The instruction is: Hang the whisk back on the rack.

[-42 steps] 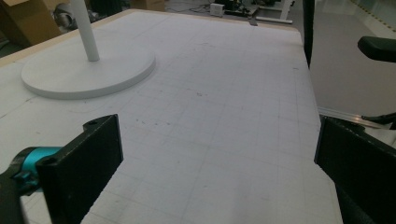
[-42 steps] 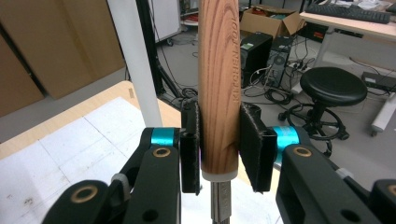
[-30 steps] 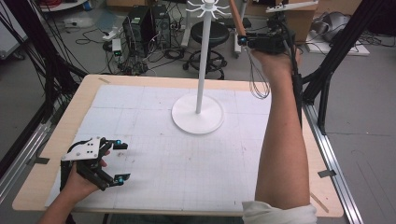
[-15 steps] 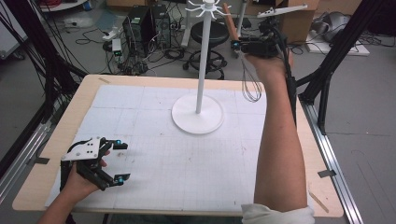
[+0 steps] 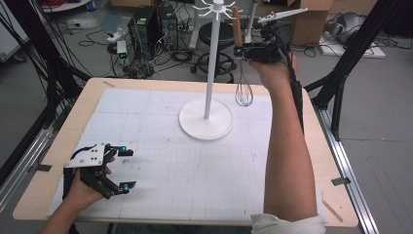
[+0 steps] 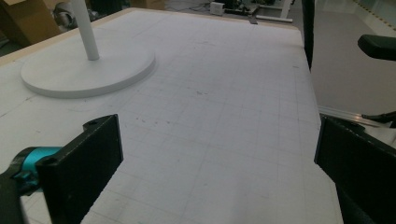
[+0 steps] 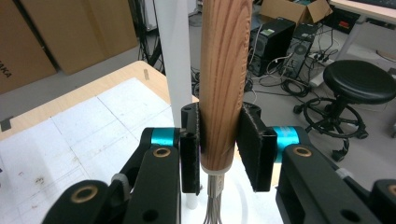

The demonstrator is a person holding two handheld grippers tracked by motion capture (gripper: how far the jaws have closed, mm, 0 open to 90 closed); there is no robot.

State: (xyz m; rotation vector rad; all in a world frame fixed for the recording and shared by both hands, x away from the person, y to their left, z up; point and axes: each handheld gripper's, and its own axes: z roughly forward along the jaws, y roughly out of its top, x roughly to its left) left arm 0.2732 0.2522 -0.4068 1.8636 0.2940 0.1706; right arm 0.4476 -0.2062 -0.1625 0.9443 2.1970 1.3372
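Right gripper view shows you the whisk (image 7: 223,88) standing upright between your right gripper (image 7: 219,151) pads, its wooden handle clamped low down, just above the metal collar where the wires start. The jaws are closed on that handle, and most of its length rises above them, so the grip sits near the bottom end. The white pole (image 7: 175,60) of the stand is just behind the jaws and slightly to their left, close to the handle but apart from it, as far as you can tell.

In the high view, the whisk (image 5: 242,73) hangs with its wire head below your right gripper (image 5: 239,50), raised beside the hook crown (image 5: 217,8) at the top of the stand, over the far side of the round base (image 5: 206,119).

Your risks, as I judge them: the handle's top sits close to the hooks, so a sideways nudge could knock the crown and rock the stand. Whether the handle has a loop for hanging cannot be told, so you could miss the hook and let go too soon. With the pads so low on smooth round wood, the whisk could also tip or twist in the grip.

Your left gripper (image 5: 124,168) rests on the table (image 5: 146,87) with its jaws wide apart, nothing between them, well away from the base, so it cannot steady the stand.
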